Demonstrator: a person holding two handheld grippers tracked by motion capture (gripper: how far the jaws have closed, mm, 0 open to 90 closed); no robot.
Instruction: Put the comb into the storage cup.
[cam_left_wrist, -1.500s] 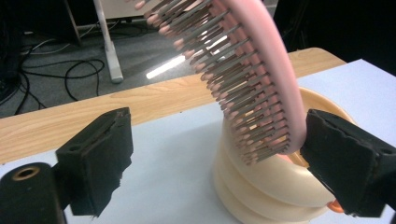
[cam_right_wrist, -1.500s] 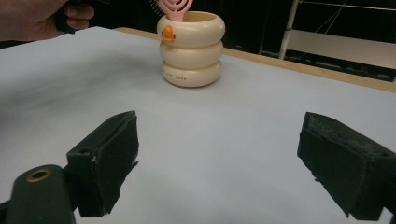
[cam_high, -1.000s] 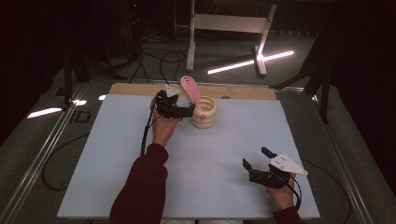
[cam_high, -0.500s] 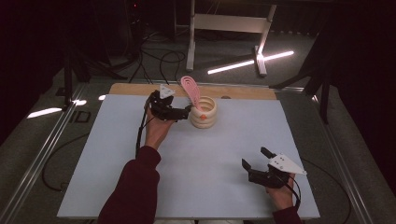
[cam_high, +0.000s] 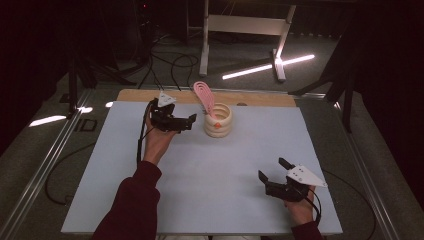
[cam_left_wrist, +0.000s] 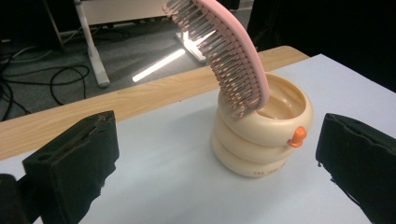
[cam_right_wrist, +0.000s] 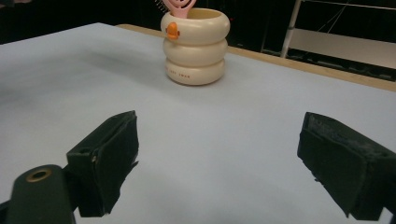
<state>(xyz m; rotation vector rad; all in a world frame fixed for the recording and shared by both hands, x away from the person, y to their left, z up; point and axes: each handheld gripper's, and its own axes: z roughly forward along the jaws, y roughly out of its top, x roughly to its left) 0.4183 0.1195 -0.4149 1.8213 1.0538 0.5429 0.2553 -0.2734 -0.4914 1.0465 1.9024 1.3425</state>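
Retreat is what the last second shows: the left gripper (cam_high: 191, 122), which sat right against the cream holder (cam_high: 218, 121) a second ago, now hangs a little to its left and apart from it, jaws spread wide and grasping nothing. The pink hairbrush (cam_high: 204, 97) stands head-up in that ringed holder at the far middle of the table (cam_high: 125, 200), leaning toward the far left, its handle sunk inside and its bristles facing the left gripper view. I judge from this that the brush has been dropped in and let go, so the placing looks done and the hand is clearing away. The right gripper (cam_high: 273, 171) rests at the near right, well apart from the holder, jaws likewise spread and empty, much where it was before. By count: one hairbrush, one holder with one small orange knob (cam_left_wrist: 297, 136) on its side, two grippers, one table
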